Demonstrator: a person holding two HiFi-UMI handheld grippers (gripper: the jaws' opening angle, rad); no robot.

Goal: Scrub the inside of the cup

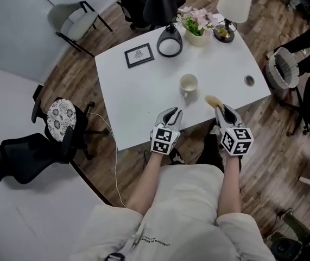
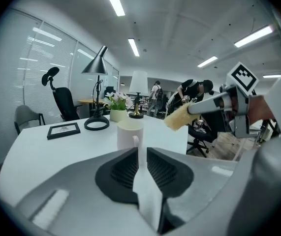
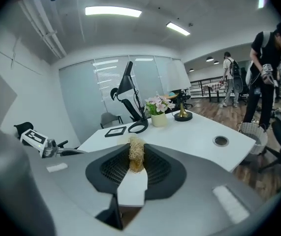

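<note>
The left gripper (image 2: 139, 156) has its jaws pressed together with nothing between them. Its own view shows the white cup (image 2: 129, 133) standing upright on the table (image 1: 133, 102) straight ahead of the jaw tips, handle turned back toward them. The head view adds that there is a clear gap of bare tabletop between tips and cup, with this gripper at the table's near edge. The right gripper (image 3: 136, 165) is clamped on a tan, fibrous scrubber (image 3: 136, 154), which sticks out past the jaw tips. That coarse, stringy texture shows only in the right gripper view. From the left gripper view the scrubber reads as a plain yellow pad, held in the air up and to the right of the cup and apart from it. The head view places it just right of the cup and a little nearer the person, not over the mouth. The cup cannot be made out in the right gripper view, where the scrubber covers the space straight ahead of the jaws. Beyond the jaws in both gripper views stand a black desk lamp (image 2: 97, 90), a dark picture frame (image 2: 63, 130) lying flat left of the lamp's ring base, and a flower pot (image 3: 159, 118). Only the right gripper view and the head view show the round cable hole (image 3: 220, 140) in the tabletop, off to the right of the right jaws.
</note>
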